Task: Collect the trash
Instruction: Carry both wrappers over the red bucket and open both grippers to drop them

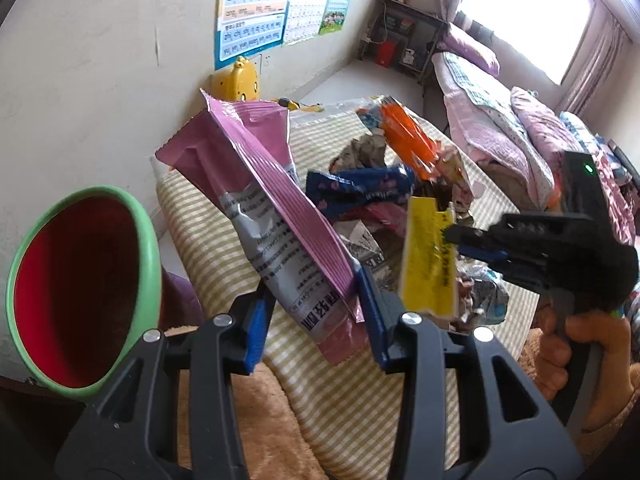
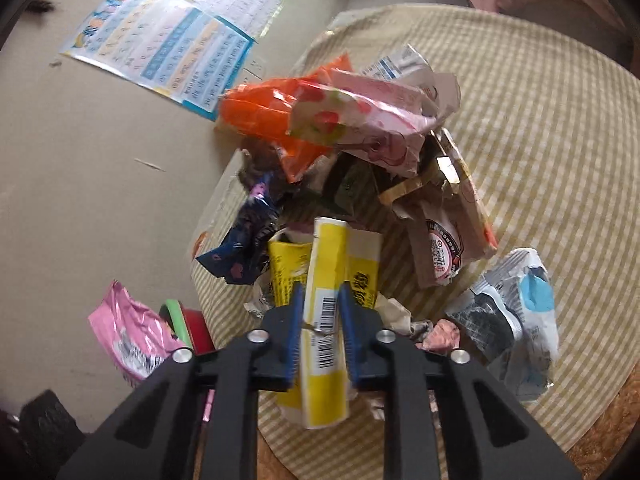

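My left gripper (image 1: 316, 316) is shut on a pink and silver wrapper (image 1: 276, 216), holding it up beside the red bin with a green rim (image 1: 80, 284). The same wrapper (image 2: 128, 332) and bin (image 2: 188, 324) show at the lower left of the right wrist view. My right gripper (image 2: 320, 332) is shut on a yellow wrapper (image 2: 324, 320) with a barcode, above the trash pile. It also shows in the left wrist view (image 1: 452, 236), gripping that yellow wrapper (image 1: 428, 256). The pile holds an orange wrapper (image 2: 264, 116), a dark blue wrapper (image 2: 244, 244) and several others.
The pile lies on a striped yellow-green cloth (image 2: 540, 140) over a table. A silver and blue crumpled bag (image 2: 516, 308) lies at the right. A wall poster (image 1: 256, 4), a yellow toy (image 1: 236, 80) and a bed with purple bedding (image 1: 500, 120) stand beyond.
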Demonstrator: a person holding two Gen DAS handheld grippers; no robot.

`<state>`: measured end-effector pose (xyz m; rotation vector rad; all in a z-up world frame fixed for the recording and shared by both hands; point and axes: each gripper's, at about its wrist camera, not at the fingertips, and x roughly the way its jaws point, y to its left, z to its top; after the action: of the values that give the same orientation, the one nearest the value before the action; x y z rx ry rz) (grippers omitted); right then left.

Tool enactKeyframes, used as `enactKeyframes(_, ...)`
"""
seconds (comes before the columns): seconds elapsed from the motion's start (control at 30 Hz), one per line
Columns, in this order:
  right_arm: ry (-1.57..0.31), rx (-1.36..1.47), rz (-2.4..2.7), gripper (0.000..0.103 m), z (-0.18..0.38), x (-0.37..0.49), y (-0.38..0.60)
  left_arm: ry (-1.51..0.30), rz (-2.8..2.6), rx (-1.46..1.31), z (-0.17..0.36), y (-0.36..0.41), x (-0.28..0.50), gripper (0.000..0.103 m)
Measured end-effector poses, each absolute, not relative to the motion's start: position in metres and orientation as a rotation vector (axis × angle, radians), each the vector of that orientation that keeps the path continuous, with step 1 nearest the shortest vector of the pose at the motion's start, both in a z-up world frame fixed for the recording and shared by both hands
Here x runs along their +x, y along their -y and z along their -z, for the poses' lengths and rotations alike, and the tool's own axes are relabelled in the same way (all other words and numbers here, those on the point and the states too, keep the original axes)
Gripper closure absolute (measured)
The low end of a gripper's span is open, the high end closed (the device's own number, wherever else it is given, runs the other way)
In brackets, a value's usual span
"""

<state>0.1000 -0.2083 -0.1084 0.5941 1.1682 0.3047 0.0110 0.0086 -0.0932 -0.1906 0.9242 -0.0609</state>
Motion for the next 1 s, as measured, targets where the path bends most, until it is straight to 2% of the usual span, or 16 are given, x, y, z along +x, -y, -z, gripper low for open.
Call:
enactKeyframes(0.2,-1.072,0.551,-0.365,0.089,0.066,0.078,0.192,-0.875,-0.005,-0.192,0.082,-0.043,0.004,0.063)
enactKeyframes(0.43,-0.996,0.476,-0.548,0.089,0.019,0.079,0.118,-0.877,-0.174,-0.247,0.089,-0.116,-0.010,0.063)
enactKeyframes(0.8,-1.079,0.384,-0.790,0.089,0.032,0.089,-0.035,-0.991,-0.365,-0.313,0.133,-0.193,-0.047,0.063)
enactKeyframes(0.87,-1.068,0.361,-0.812,0.086,0.031,0.089,-0.052,-1.003,-0.381,-0.322,0.137,-0.197,-0.050,0.063)
enactKeyframes(0.9,-1.062,0.354,-0.818,0.086,0.031,0.092,-0.061,-1.006,-0.393,-0.326,0.139,-0.198,-0.052,0.061)
enactKeyframes(0.93,-1.054,0.352,-0.828,0.084,0.030,0.094,-0.068,-1.008,-0.406,-0.329,0.140,-0.201,-0.053,0.054)
enactKeyframes(1.0,-1.046,0.344,-0.826,0.066,0.029,0.095,-0.075,-1.002,-0.415,-0.344,0.142,-0.206,-0.059,0.039)
